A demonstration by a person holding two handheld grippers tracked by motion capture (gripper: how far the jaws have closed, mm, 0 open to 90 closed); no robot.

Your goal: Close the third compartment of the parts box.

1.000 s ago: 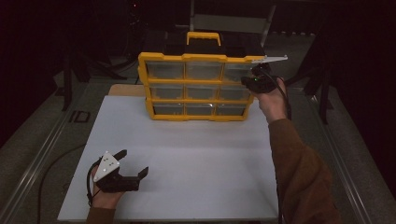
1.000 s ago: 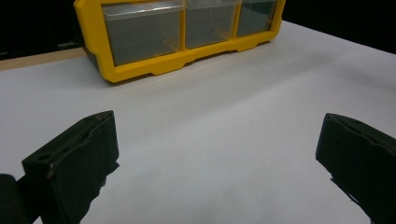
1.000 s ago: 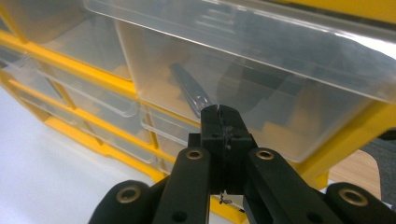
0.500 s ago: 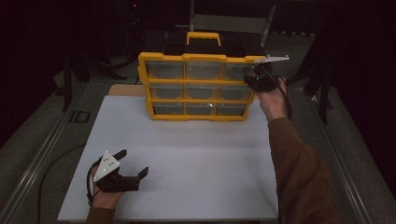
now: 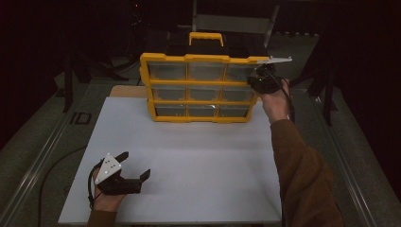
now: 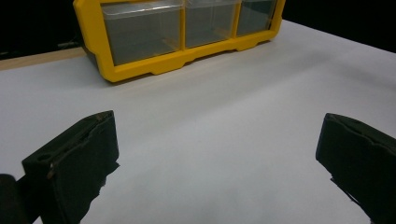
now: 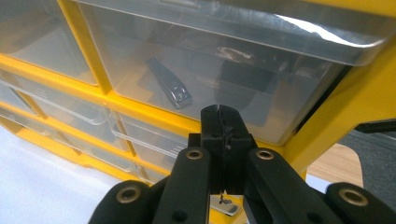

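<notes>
Nothing has moved: right gripper (image 7: pixel 223 122) stays closed at the organizer's (image 5: pixel 203 87) top-right drawer (image 7: pixel 224 60), left gripper (image 5: pixel 135 166) wide.

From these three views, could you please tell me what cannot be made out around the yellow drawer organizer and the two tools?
- Whether the shut right tool touches the top right drawer: right gripper view, its own tips hide the contact.
- The dark shape beside the nail clipper in that drawer: clouded plastic blurs it.
- Contents of the organizer: too small and dim in the high view.
- Small metal item under the right tool: hidden by the tool and cut off by the frame's bottom edge.
</notes>
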